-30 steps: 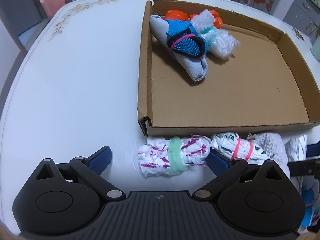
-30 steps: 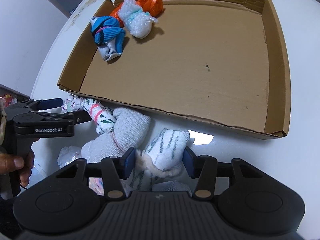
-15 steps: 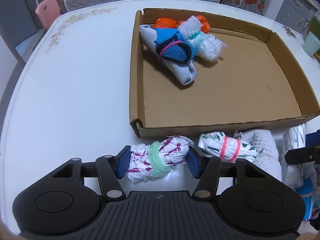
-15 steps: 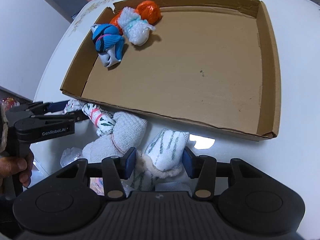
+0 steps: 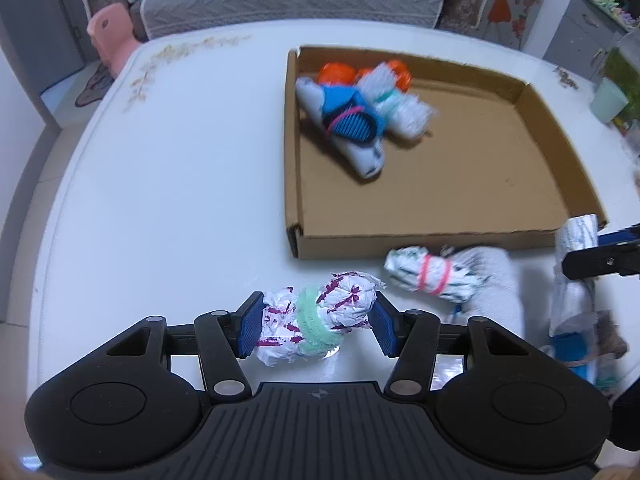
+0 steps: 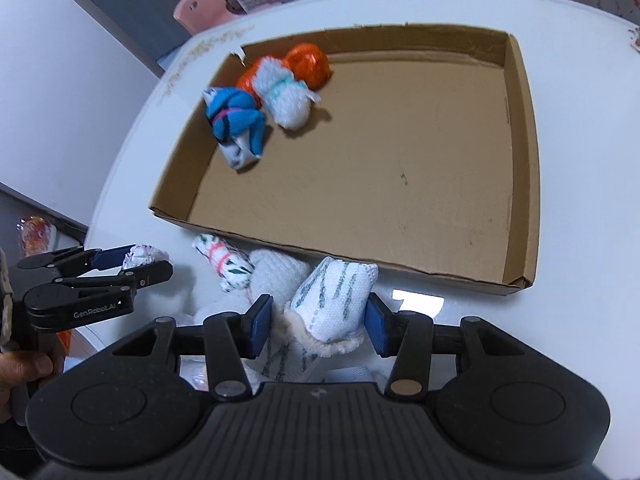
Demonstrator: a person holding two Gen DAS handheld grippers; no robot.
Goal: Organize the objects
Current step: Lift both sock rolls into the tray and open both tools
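We judge the white crinkled bundle with magenta marks and a green band (image 5: 318, 322), lying just before the shallow brown cardboard tray (image 5: 294, 184), soft and light, so our left gripper (image 5: 316, 324) clamps its two ends, while our right gripper (image 6: 318, 320) squeezes the white knitted sock roll with green stripes (image 6: 334, 300).

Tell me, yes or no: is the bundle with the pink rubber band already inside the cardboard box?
No: the pink-banded bundle lies on the white table, outside the near wall of the cardboard box.

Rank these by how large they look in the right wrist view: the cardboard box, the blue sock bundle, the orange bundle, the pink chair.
1. cardboard box, by far the largest.
2. blue sock bundle.
3. orange bundle, partly hidden, so unsure.
4. pink chair, far from the camera; it is probably bigger than it looks.
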